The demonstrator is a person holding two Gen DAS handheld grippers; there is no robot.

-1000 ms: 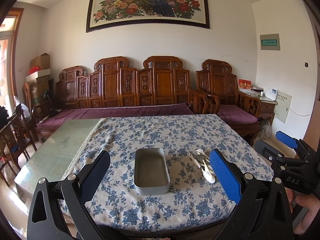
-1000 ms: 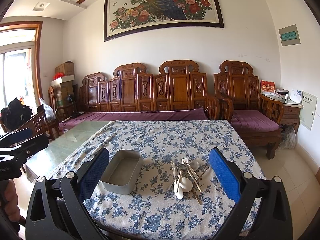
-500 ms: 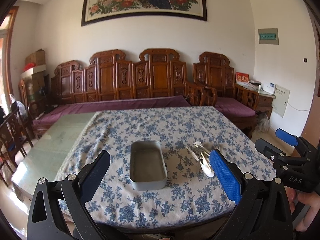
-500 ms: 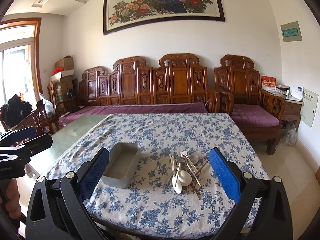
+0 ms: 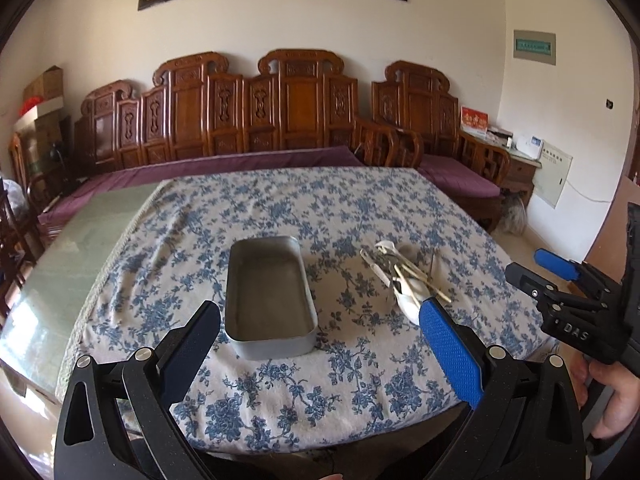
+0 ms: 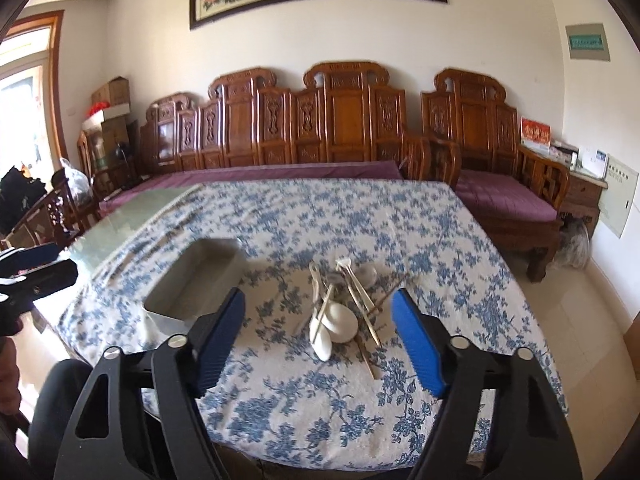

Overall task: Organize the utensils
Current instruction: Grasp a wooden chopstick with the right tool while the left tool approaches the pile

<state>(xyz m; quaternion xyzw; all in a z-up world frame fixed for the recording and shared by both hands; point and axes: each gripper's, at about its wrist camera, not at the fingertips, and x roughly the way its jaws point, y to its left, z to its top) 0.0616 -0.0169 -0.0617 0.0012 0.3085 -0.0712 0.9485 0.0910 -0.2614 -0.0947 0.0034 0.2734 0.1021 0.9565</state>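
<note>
1. The left gripper (image 5: pixel 320 336), black-framed with blue-padded fingers, tilts downward with its jaws spread wide and nothing between them.
2. The right gripper (image 6: pixel 318 328), of the same build, also tilts downward; its jaws have just been closing but stand apart, empty.
3. A bare hand (image 5: pixel 614 396) grips the right gripper's handle.

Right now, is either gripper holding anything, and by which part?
Nothing is held. The left gripper and right gripper are both open and empty; the right has just been closing, with the utensils beyond its fingers.
</note>
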